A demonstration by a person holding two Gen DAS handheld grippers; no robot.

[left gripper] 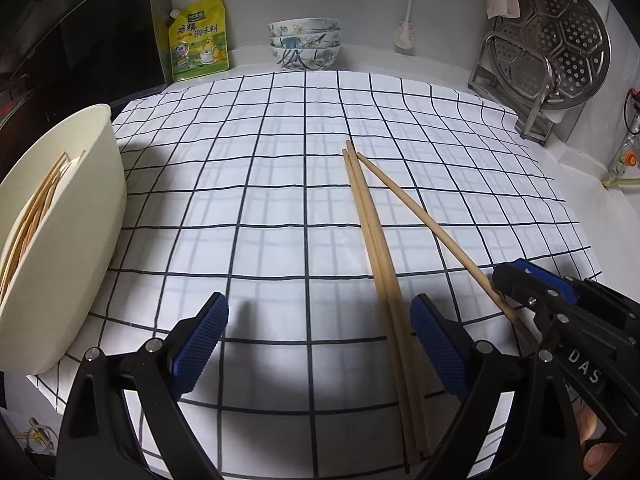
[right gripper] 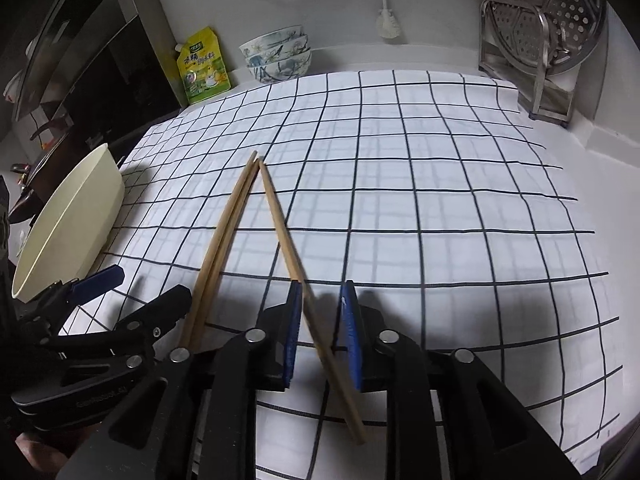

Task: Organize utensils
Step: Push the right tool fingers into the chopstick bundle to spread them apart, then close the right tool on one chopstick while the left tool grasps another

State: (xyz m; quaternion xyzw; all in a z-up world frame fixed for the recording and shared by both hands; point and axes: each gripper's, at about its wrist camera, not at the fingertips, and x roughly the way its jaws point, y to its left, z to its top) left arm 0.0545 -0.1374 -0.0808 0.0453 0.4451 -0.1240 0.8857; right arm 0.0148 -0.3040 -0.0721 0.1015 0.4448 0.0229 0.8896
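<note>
Step in hand: judged from the layout, picking the stray single chopstick (right gripper: 292,264) off the checked cloth (right gripper: 440,200) so it can join the others in the cream container (right gripper: 76,216).
Right hand-held gripper (right gripper: 320,336): low over the cloth, jaws part-way open and straddling the single chopstick near its closer end; the stick touches or nearly touches the left pad, while the other pad stands clear, so nothing is clamped yet.
Left hand-held gripper (left gripper: 320,344): wide open, holding nothing; the paired chopsticks (left gripper: 380,280) run between its fingers, close to the right pad.
How to do it well: centre the stick between the pads before closing, squeeze squarely across it so it does not roll or pivot, and lift level to avoid knocking the pair whose far tips lie touching it.
Where the task's things are: three loose chopsticks lie on the cloth on the counter, fanning out from a shared far point; the container sits at the cloth's left edge.
Count, loose chopsticks: three, one pair lying side by side plus one single.
Count, chopsticks in container (left gripper: 36,208): several, too bunched to count.
Count, containers: one.
Count, hand-held grippers: two.
</note>
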